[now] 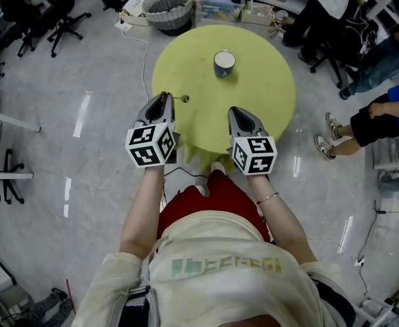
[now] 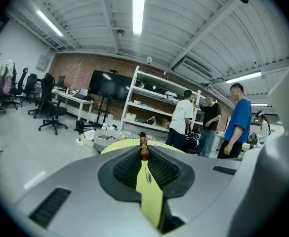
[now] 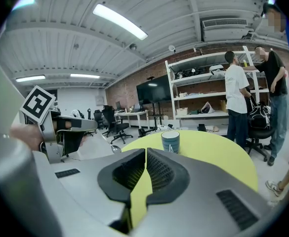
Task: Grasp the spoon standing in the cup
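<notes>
Yellow-green and round, the table (image 1: 267, 94) spreads out ahead of both sets of jaws, with office chairs and a few people by the shelving beyond it. I read the left gripper (image 1: 164, 97) as clenched on the spoon (image 2: 144, 150). Its brown handle is pinched right at the jaw tips and stands a little above them. In the head view the small bowl pokes out just to the right of those tips, over the near part of the table.

The right gripper (image 1: 234, 111) has its jaws pressed together with nothing between them. The cup (image 1: 224, 63), dark blue with a pale rim, sits well ahead of both pairs of jaws, off to the right of the left pair and nearly straight ahead of the right pair. I see no spoon in it.

By my judgement the grasp is done and the spoon is clear of the cup. What is left, if anything, is to hold the pinch firm, since the spoon is caught only at the very tips.
</notes>
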The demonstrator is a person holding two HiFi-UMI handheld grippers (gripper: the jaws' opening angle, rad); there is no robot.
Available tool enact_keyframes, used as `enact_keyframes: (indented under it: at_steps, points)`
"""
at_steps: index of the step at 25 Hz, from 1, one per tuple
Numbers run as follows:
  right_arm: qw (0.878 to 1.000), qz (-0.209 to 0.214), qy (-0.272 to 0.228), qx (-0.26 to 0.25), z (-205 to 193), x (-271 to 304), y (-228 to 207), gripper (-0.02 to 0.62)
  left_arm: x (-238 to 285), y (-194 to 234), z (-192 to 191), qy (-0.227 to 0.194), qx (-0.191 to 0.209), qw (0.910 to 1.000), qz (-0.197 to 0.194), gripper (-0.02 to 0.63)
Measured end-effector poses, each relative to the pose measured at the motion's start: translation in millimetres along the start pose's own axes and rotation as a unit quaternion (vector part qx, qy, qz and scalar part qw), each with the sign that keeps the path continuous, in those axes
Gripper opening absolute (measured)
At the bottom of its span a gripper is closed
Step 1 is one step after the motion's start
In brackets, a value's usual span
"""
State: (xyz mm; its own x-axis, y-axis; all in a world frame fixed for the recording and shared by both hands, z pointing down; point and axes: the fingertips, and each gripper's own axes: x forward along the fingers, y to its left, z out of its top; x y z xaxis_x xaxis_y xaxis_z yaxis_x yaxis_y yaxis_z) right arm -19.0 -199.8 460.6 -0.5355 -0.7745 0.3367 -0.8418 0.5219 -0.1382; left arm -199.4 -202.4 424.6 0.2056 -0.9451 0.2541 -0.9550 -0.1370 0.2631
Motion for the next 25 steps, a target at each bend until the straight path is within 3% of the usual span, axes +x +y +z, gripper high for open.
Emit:
enact_keyframes:
  at_steps: [25]
  points:
    - [1.0,0.002,-0.006,0.005,-22,-33,44,0.038,-62,5,-59,0.049,-0.012,0.9987,-0.007,0.051]
